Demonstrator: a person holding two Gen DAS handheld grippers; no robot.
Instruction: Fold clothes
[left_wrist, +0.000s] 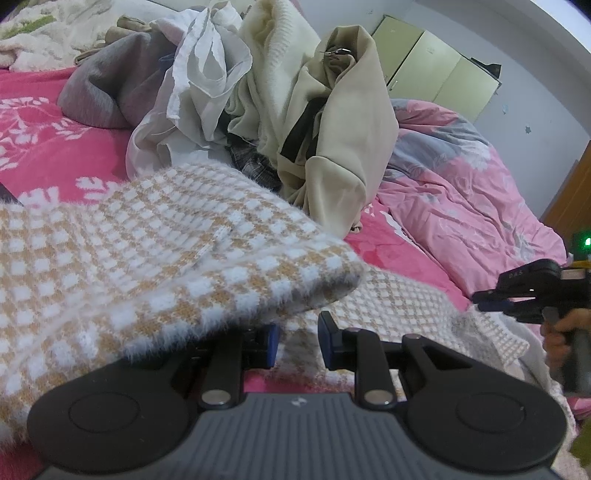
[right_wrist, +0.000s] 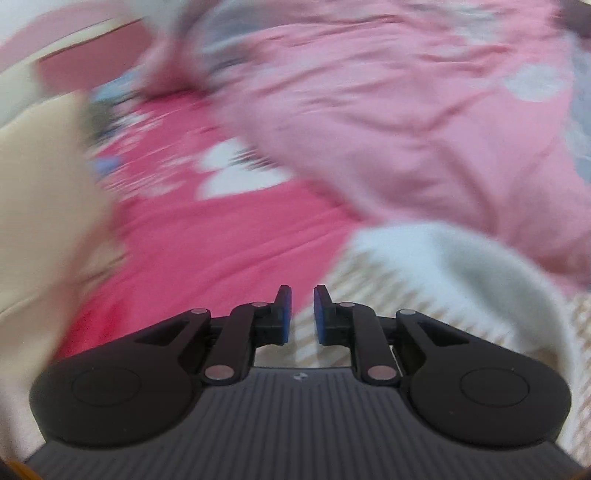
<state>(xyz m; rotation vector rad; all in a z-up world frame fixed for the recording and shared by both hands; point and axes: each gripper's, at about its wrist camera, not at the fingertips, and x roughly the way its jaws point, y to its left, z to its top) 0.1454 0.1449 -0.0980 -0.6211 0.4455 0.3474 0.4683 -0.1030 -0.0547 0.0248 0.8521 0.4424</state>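
L gripper (left_wrist: 297, 338): jaws apart w/ small gap, nothing clamped; folded tan-and-white checked fuzzy sweater (left_wrist: 155, 254) draped over its L finger, rest spread on bed beneath. R gripper (right_wrist: 302, 314): jaws slightly apart, empty, above sweater edge; view blurred. Ahead of L gripper: pile of unfolded clothes (left_wrist: 258, 92), cream jacket (left_wrist: 343, 147) on top. Pink quilt (left_wrist: 461, 192) to R. Magenta floral bedsheet (left_wrist: 44, 147) underneath.

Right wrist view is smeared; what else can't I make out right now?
- Right wrist view: motion blur smears the sweater's pattern.
- Left wrist view: sweater fold covers one left gripper fingertip; grip uncertain.
- Left wrist view: frame edge cuts off the right gripper.
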